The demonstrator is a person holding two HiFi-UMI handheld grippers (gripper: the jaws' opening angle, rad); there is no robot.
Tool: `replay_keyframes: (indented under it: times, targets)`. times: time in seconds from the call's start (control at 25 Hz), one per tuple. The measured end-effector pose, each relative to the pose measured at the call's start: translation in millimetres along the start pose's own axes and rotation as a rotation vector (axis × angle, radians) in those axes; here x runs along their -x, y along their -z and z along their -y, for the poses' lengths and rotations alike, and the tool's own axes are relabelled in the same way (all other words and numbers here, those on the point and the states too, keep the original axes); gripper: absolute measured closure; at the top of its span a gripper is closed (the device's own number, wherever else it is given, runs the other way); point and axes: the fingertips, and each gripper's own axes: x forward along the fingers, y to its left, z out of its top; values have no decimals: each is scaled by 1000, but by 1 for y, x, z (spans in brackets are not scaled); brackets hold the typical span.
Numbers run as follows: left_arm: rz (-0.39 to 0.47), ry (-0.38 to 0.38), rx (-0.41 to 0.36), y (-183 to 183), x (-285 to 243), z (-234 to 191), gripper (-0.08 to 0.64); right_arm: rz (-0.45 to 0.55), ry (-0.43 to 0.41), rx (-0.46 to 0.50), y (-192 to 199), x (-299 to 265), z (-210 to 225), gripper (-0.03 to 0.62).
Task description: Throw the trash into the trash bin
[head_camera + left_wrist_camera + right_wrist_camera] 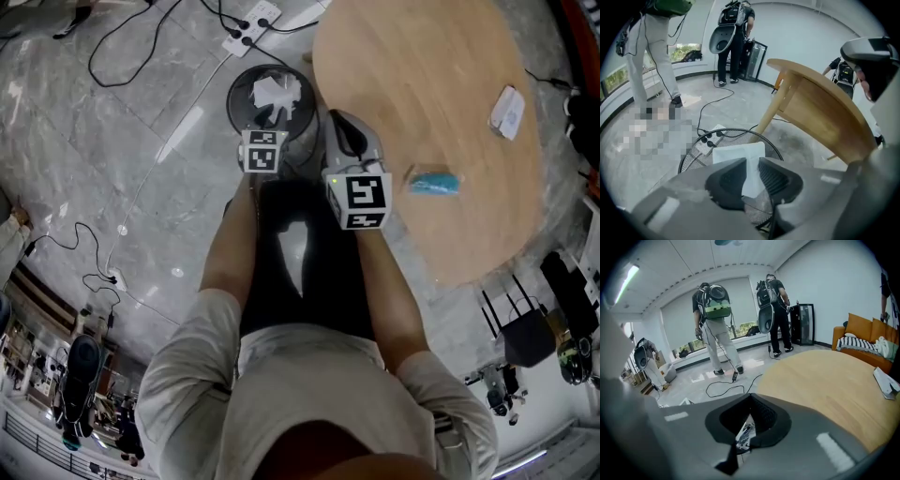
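While left gripper [751,174] pinches white tissue [738,153] over the trash bin [695,151], undropped, right gripper [749,421] is clamped shut; blue wrapper [433,182] and white packet [507,112] wait on table [422,66].

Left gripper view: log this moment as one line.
left gripper: shut on white paper | position: over mesh trash bin | right gripper: shut | blue packet: on table

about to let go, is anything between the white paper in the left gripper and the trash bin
Nothing visible does. The left gripper pinches the white paper in its fingers right over the open mouth of the mesh trash bin. The table leg stands beyond the rim. The right gripper, shut on a printed scrap, is off to the side.
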Motion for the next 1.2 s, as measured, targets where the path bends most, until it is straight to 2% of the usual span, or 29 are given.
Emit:
replay_keyframes:
  times: [0.24, 0.52, 0.72, 0.8, 1.0, 1.2]
  targets:
    - [10, -19, -18, -10, 19, -2, 462, -8, -35, 9, -8, 7, -16, 584]
    - [54, -32, 22, -30, 60, 0, 460, -19, -54, 7, -26, 14, -27, 584]
    - [144, -47, 59, -69, 125, 15, 467, -15, -71, 0, -53, 36, -43, 584]
    - [178, -50, 74, -86, 156, 26, 540, -14, -78, 7, -68, 49, -51, 584]
    - [259, -56, 89, -134, 231, 47, 540, 7, -107, 34, -117, 78, -79, 584]
    - [343, -109, 93, -190, 295, 48, 541, 66, -124, 50, -170, 100, -99, 584]
